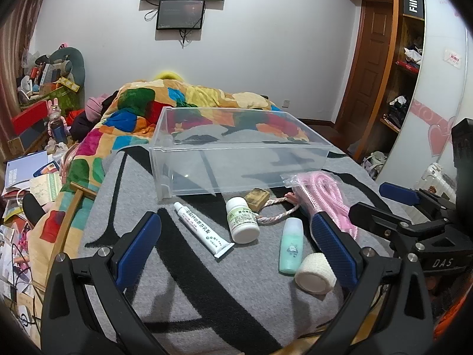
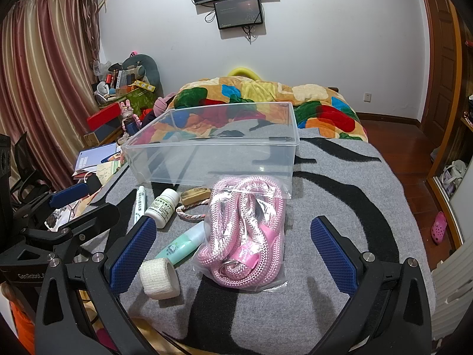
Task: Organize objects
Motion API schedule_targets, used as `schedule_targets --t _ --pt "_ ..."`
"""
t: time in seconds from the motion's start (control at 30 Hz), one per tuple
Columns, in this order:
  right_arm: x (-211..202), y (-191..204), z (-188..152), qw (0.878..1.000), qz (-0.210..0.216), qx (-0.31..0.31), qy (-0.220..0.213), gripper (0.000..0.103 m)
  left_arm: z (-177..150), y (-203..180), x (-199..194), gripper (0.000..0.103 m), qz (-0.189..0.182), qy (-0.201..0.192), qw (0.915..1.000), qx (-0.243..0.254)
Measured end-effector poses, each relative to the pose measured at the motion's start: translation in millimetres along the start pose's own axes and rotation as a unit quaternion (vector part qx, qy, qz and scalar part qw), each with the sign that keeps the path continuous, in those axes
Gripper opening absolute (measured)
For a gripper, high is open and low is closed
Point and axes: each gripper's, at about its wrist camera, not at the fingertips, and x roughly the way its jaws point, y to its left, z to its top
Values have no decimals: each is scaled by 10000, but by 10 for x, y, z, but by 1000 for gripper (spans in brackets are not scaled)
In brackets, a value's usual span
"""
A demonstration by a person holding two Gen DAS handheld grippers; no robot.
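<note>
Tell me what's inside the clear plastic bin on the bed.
Nothing lies inside the clear plastic bin; through its walls only the grey blanket and colourful quilt show. The far inside corners are blurred by reflections.

Both wrist views look low and close along the bed, sharing the clear bin.

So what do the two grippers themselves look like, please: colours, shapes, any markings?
Both look alike: the left gripper and the right gripper have black, angular plastic arms with silver screws, and flat fingers faced with blue textured pads. In each view the other gripper's black body bears pale lettering, "DAS" and "GenRobot". No cables or sleeves show.
</note>
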Motion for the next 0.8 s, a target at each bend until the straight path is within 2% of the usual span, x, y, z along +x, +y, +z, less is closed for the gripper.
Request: schedule_targets --t 0.17,0.27,0.3,0.4,0.57,0.63,0.7,0.8 --pt "5 12 -11 10000 -6 24 17 103 -8 21 33 103 -93 81 9999 -79" --pt "6 3 -10 10000 -42 32 6 103 -2 91 58 103 -10 79 9998 -173" --pt "14 -5 -6 10000 -60 41 7 103 3 122 64 101 9 84 9997 -221" --pt "60 -36 -2 9999 -99 76 73 103 25 220 105 82 79 187 9991 -375" --pt "214 -88 3 9994 -192 90 261 103 62 370 288 71 375 463 9969 -518" --pt "287 -107 12 9991 -261 92 328 103 79 423 410 59 453 649 9953 -563" --pt "365 -129 24 9987 -302 113 395 103 80 464 549 52 451 886 9930 -644" --pt "477 -141 36 9981 -365 100 484 103 40 499 697 47 569 1090 9901 -683"
